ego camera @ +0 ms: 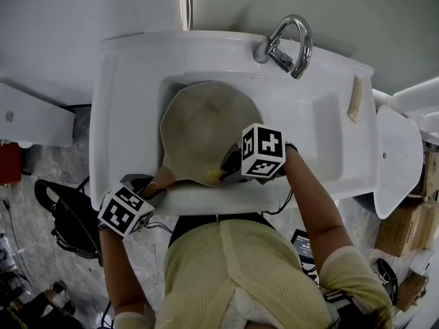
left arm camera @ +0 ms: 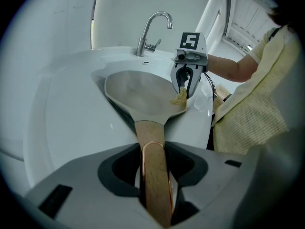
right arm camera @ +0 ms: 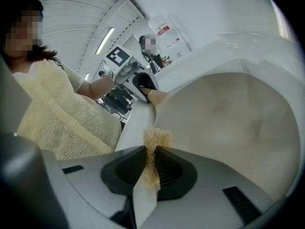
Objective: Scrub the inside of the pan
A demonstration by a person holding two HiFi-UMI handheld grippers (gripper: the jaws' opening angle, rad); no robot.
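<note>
A beige pan [ego camera: 202, 130] lies in the white sink [ego camera: 322, 132], its wooden handle [left arm camera: 155, 171] pointing toward me. My left gripper [ego camera: 152, 189] is shut on that handle at the sink's front left edge. My right gripper [ego camera: 230, 166] is shut on a yellow scrubbing pad [right arm camera: 157, 140], which rests against the pan's near rim. From the left gripper view the pan [left arm camera: 138, 94] shows its pale inside, with the pad [left arm camera: 179, 97] and right gripper [left arm camera: 185, 82] at its right rim. The right gripper view looks across the pan's inside [right arm camera: 228, 113].
A chrome faucet [ego camera: 285, 43] stands at the sink's back edge. A tan sponge-like strip [ego camera: 354, 99] lies on the right ledge. A white counter [ego camera: 48, 19] is to the left; cables and boxes [ego camera: 405, 225] sit on the floor around.
</note>
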